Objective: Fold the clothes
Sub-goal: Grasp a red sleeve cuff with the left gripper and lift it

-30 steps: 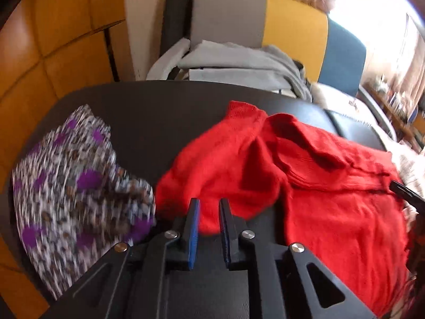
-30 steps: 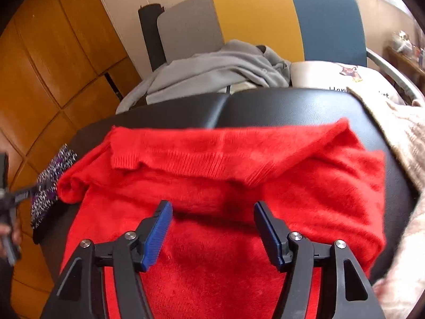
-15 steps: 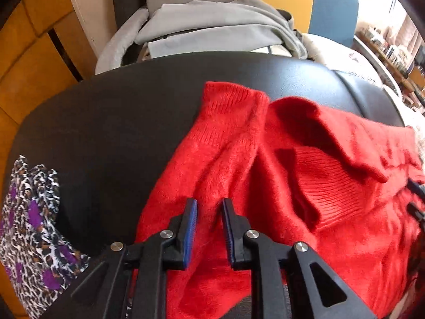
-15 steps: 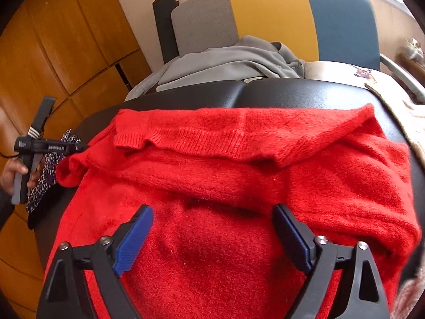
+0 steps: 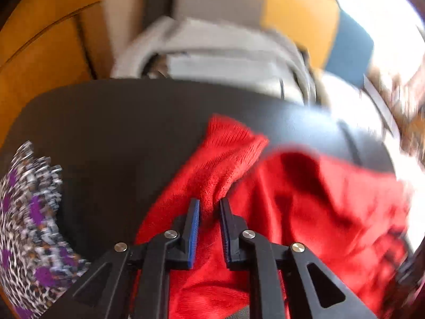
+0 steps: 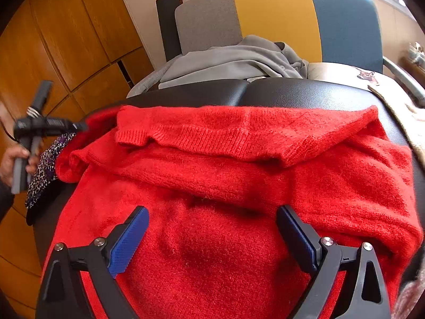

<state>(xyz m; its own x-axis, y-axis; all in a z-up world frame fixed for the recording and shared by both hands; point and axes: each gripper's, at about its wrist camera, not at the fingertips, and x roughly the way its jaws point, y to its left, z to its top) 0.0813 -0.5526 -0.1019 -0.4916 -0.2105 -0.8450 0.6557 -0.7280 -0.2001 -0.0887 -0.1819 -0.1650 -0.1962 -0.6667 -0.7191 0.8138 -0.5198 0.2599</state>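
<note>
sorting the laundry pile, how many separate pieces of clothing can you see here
4: red sweater spread on the black seat, grey garment on the chair behind, patterned purple piece at the left edge, beige knit at the right. More may be hidden.

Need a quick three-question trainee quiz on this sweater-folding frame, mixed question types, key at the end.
1. True or false: the right claw is clamped on the red sweater.
2. What is pinched in the left claw? A) grey garment B) a fold of the red sweater C) patterned cloth
3. On which side of the sweater, in the right wrist view, does the patterned cloth lie?

Key: 1 false, its jaws stand wide open above the sweater. 2 B. 3 the left side.
</note>
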